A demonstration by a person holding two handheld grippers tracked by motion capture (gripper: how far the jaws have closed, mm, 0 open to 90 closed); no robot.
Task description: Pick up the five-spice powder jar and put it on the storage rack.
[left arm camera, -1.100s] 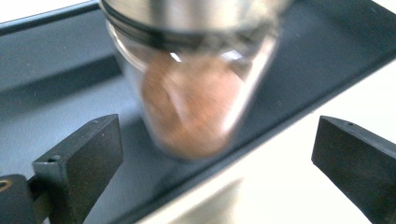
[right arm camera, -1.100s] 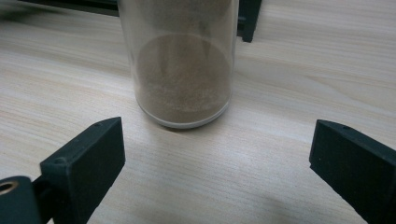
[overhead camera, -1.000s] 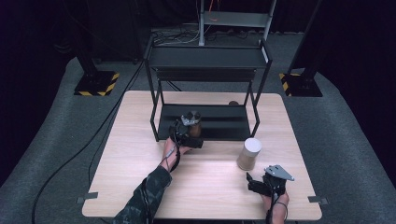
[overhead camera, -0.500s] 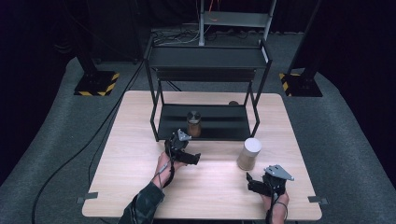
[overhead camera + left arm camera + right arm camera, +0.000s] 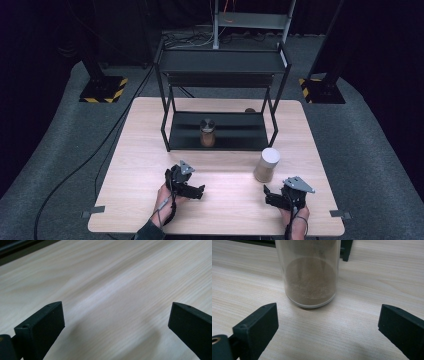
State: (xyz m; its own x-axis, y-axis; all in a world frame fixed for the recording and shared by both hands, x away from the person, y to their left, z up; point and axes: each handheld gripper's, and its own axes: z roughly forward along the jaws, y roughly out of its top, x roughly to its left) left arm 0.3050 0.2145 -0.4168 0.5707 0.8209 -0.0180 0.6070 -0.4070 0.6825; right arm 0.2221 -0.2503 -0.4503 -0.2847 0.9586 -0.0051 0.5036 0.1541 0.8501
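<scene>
While both pairs of jaws are standing wide apart and holding nothing, the right gripper (image 5: 270,197) is resting low on the worktop (image 5: 150,150) and pointing straight at the jar (image 5: 310,272) of brown powder just ahead of it. That jar, clear-walled with a pale lid, is standing upright on the worktop (image 5: 374,277), just beside the front right leg of the black shelf rack (image 5: 220,65), near the jaws but not yet between them. The left gripper (image 5: 196,190) is lying over bare wood at the near left, well apart from any object. A second, darker-lidded jar (image 5: 207,132) is standing on the rack's lower shelf.

Judgement: one jar appears already placed on the shelf, and the step in hand is the approach to the remaining jar. The next move calls for the right gripper advancing until the jar's lower body is sitting squarely between the jaws, then closing gently; a high or off-centre grip could be tipping it against the rack leg.
</scene>
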